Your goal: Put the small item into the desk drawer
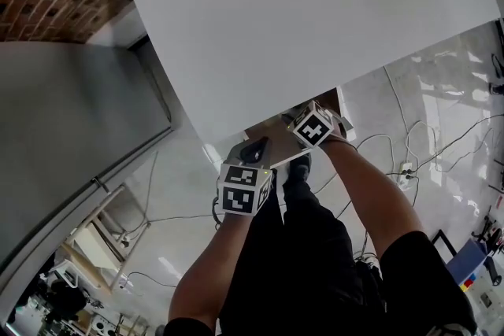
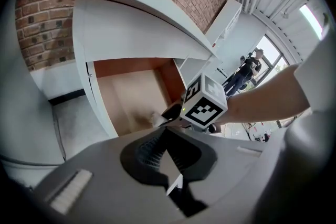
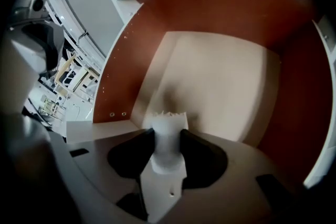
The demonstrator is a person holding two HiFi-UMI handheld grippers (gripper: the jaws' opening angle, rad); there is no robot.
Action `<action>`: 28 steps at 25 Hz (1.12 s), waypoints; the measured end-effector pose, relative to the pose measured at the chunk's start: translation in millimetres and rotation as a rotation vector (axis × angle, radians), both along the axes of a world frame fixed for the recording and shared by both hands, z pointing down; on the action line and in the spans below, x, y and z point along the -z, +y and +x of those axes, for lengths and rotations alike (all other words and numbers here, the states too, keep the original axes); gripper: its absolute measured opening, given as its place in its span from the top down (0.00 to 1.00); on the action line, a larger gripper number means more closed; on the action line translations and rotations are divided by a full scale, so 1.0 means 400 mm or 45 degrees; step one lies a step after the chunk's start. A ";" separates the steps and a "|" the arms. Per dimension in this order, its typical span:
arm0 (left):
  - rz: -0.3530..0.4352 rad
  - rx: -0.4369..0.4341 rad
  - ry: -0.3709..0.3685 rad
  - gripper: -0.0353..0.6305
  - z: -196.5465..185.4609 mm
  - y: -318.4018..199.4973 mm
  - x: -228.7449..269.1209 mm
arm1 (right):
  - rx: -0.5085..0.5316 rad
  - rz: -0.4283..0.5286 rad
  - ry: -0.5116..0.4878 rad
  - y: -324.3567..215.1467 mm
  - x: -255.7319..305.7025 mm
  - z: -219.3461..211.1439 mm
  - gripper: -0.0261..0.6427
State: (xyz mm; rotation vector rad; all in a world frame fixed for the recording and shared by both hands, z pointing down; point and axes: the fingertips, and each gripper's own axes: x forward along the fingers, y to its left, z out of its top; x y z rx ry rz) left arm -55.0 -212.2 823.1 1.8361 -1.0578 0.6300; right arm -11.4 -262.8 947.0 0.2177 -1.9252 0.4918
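The left gripper (image 2: pixel 164 143) is sitting pressed shut with nothing in it, near the open drawer (image 2: pixel 131 97). The right gripper (image 3: pixel 168 136) is pinching the small white item (image 3: pixel 169 124) over the drawer floor. Letting go too high could be making it bounce or tip.

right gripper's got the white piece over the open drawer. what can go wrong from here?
1. The white piece is pinched in the right gripper by its narrow stem and seems to hang above the drawer floor; released here, it may bounce or roll.
2. The desk top overhangs the drawer; the right gripper could knock its edge on the way out.
3. The left gripper, shut, sits close beside the right one; they could collide.
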 end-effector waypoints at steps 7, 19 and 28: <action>-0.017 0.017 -0.006 0.93 -0.010 0.007 0.003 | -0.001 -0.058 0.027 0.010 -0.018 -0.001 0.67; 0.037 0.050 0.032 0.93 0.052 -0.022 0.167 | -0.224 -0.009 -0.158 0.035 0.228 0.116 0.68; 0.150 0.121 -0.035 0.93 0.066 -0.044 0.351 | -0.303 -0.007 -0.182 0.111 0.368 0.296 0.73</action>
